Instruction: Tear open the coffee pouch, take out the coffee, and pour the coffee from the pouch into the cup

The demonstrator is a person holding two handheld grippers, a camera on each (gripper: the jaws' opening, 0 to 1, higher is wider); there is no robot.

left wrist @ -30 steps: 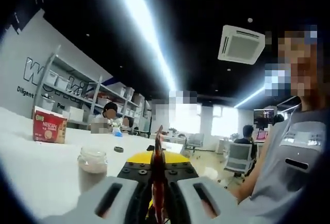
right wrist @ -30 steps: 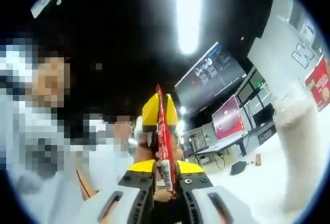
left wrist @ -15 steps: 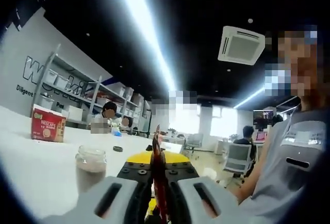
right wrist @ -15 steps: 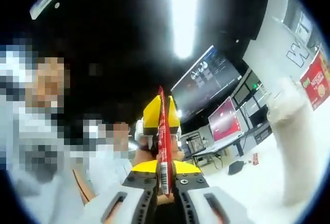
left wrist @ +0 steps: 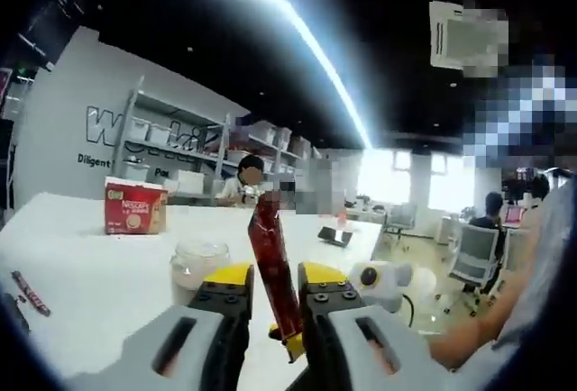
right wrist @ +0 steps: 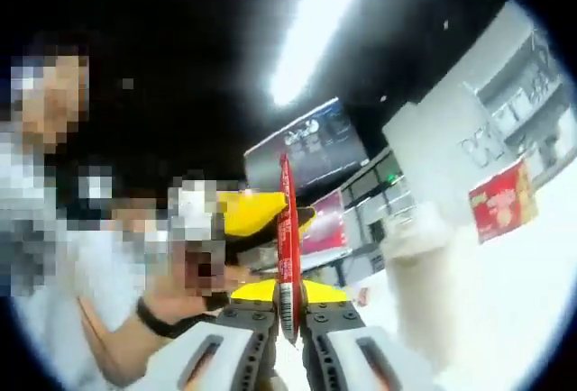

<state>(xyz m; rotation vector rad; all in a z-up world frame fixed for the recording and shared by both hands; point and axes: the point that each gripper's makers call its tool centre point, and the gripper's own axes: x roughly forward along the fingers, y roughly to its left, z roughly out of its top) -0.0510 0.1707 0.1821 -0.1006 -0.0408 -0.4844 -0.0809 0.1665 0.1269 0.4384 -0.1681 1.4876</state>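
The red coffee pouch (left wrist: 273,269) stands upright between the jaws of my left gripper (left wrist: 276,276). Those jaws stand apart, with a sliver of space on each side of the pouch. My right gripper (right wrist: 287,294) is shut on the pouch's (right wrist: 287,229) lower end, which I see edge-on. The left gripper's yellow tips (right wrist: 255,212) sit tilted behind the pouch in the right gripper view. The glass cup (left wrist: 198,267) with pale contents stands on the white table (left wrist: 90,292) just left of the left gripper. In the right gripper view it is the blurred cup (right wrist: 419,274).
A red Nescafé box (left wrist: 133,206) stands further back on the table, also the red box (right wrist: 500,202). A red sachet (left wrist: 27,292) lies at the table's left edge. A person's hand (right wrist: 176,296) with a dark wristband is low left. A white device (left wrist: 379,281) sits right of the jaws.
The left gripper's jaws have parted wider around the pouch, which now shows its broad side there. Both views have swung. The right gripper stays shut on the pouch.
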